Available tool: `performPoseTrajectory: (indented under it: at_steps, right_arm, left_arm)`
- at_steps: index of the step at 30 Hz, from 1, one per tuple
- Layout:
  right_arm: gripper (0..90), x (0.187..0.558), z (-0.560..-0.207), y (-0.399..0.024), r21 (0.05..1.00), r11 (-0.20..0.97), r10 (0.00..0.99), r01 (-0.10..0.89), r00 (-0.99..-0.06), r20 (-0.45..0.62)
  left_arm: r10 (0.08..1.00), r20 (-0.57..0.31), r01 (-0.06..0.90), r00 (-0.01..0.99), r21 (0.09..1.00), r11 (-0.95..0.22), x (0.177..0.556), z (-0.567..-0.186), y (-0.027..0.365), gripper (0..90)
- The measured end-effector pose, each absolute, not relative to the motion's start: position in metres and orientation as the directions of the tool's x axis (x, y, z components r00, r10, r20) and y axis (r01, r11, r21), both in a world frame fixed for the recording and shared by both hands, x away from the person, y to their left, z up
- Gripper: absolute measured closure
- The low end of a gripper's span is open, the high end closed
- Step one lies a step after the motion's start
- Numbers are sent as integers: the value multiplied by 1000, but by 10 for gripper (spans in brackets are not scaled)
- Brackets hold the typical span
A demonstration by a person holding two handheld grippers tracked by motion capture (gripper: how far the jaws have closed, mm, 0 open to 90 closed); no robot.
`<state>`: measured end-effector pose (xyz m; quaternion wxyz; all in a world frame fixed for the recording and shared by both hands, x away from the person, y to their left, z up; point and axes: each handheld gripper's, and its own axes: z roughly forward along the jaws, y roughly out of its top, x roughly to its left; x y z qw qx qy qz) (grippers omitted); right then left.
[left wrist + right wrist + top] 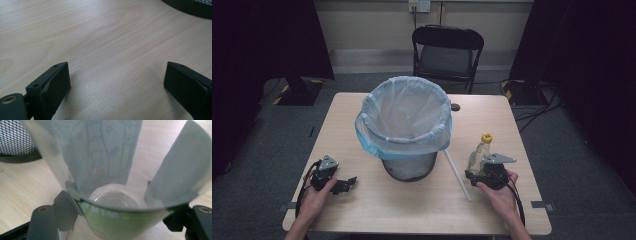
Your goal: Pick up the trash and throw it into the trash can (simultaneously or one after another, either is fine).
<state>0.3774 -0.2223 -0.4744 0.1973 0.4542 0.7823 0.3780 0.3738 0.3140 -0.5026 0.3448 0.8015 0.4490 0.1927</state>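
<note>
A clear plastic bottle [479, 152] with a yellow cap and a green label stands upright on the right side of the table [387, 210]. My right gripper [476, 171] is shut on its lower body. In the right gripper view the bottle [105, 157] takes up the space between the jaws of the right gripper [120, 180], and both jaws touch its sides. My left gripper [346, 184] rests on the table at the front left. In the left gripper view the jaws of the left gripper [117, 75] stand wide open over bare wood.
A black mesh bin [409, 169] lined with a pale blue bag [402, 115] stands mid-table; its base edges into both gripper views [190, 6] [15, 142]. A white stick [457, 175] lies between bin and bottle. A black folding chair [447, 50] stands beyond the table.
</note>
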Motion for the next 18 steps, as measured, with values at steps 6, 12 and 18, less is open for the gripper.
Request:
performPoseTrajectory:
  at_steps: [6,12,18]
  right_arm:
    - [279,375,-467,-222,797,273,857,539,-512,52]
    - [279,374,-460,-223,814,248,856,525,-512,70]
    - [279,372,-450,-222,834,223,854,505,-514,82]
  left_arm:
    - [853,1,586,522,726,-360,374,-503,314,63]
    - [853,2,586,522,726,-360,374,-503,314,63]
    - [853,2,586,522,726,-360,374,-503,314,63]
